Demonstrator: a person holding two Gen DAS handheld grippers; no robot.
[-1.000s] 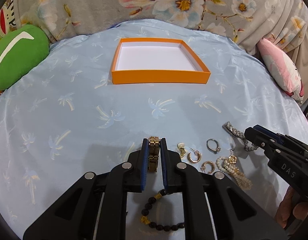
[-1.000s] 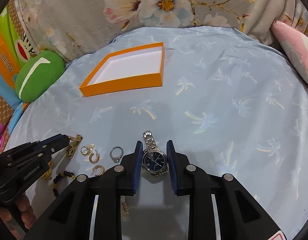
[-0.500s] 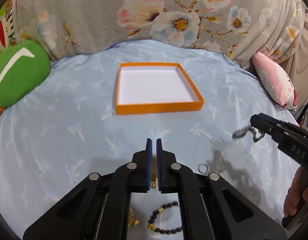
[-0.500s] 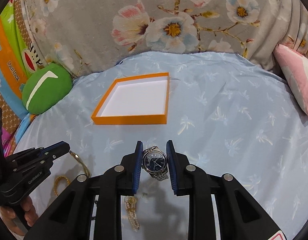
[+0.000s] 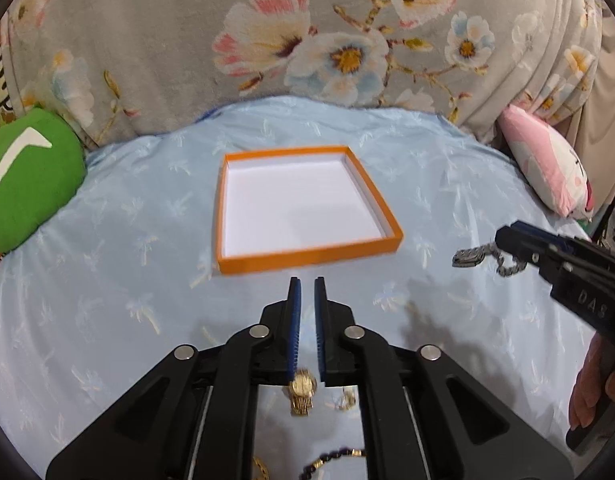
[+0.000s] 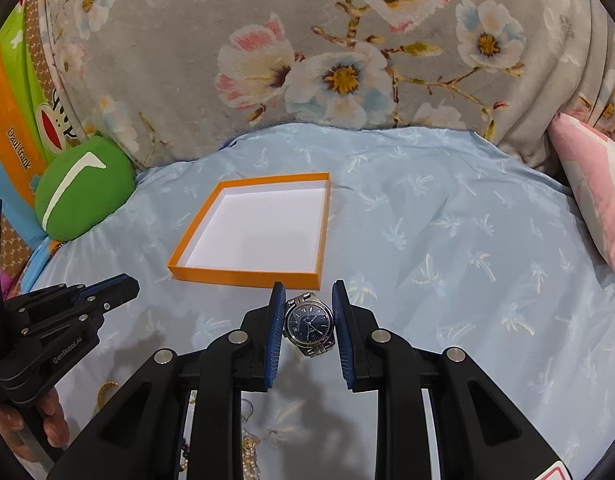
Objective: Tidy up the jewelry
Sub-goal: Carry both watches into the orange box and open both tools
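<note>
Watches now hang lifted off the bedspread (image 5: 107, 280): my left gripper (image 5: 306, 292) pinches the gold watch (image 5: 302, 390), my right gripper (image 6: 307, 304) clamps the silver watch (image 6: 309, 325), both nearing the orange box (image 5: 307, 258).

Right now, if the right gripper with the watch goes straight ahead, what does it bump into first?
Probably the orange box. The right gripper, shut on the watch, points at its near right corner, but it looks raised above the blue sheet, so it might pass over.

My left gripper (image 5: 307, 292) and right gripper (image 6: 308, 298) are black with blue ribbed pads (image 6: 274, 332), silver screws, white lettering.
</note>
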